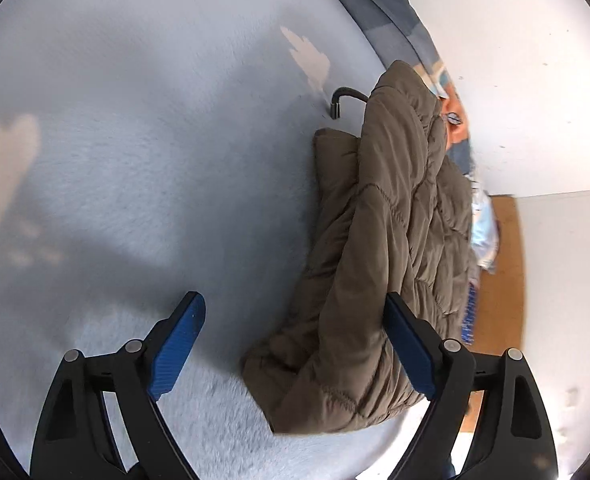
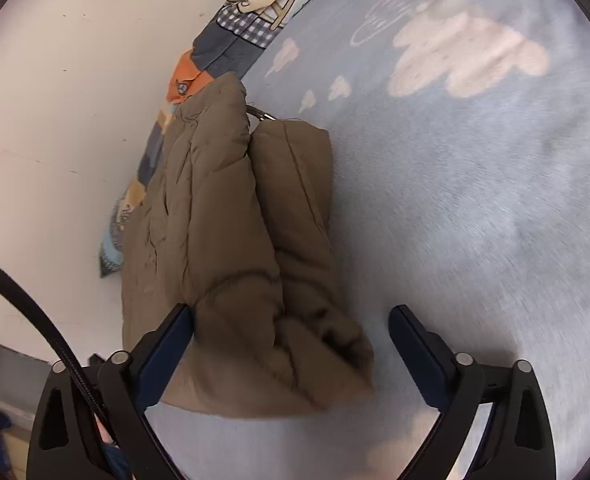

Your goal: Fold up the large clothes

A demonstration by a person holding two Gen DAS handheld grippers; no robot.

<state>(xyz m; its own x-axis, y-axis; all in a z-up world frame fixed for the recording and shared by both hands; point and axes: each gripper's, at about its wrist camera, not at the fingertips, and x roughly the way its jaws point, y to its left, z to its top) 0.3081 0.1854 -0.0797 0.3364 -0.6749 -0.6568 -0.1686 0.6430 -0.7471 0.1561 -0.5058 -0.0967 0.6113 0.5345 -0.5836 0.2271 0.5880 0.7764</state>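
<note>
Much bare blanket (image 2: 475, 200) beside folded jacket (image 2: 235, 240)

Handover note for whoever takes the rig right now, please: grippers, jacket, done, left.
Left gripper: open, holds nothing.
Right gripper: open, near end of the jacket between its fingers, not gripped.
Brown quilted puffer jacket: folded into a thick bundle on the light blue cloud-print blanket, by the white wall.
Done: the folding, apparently.
Left: tidy the loose near end if wanted.
</note>
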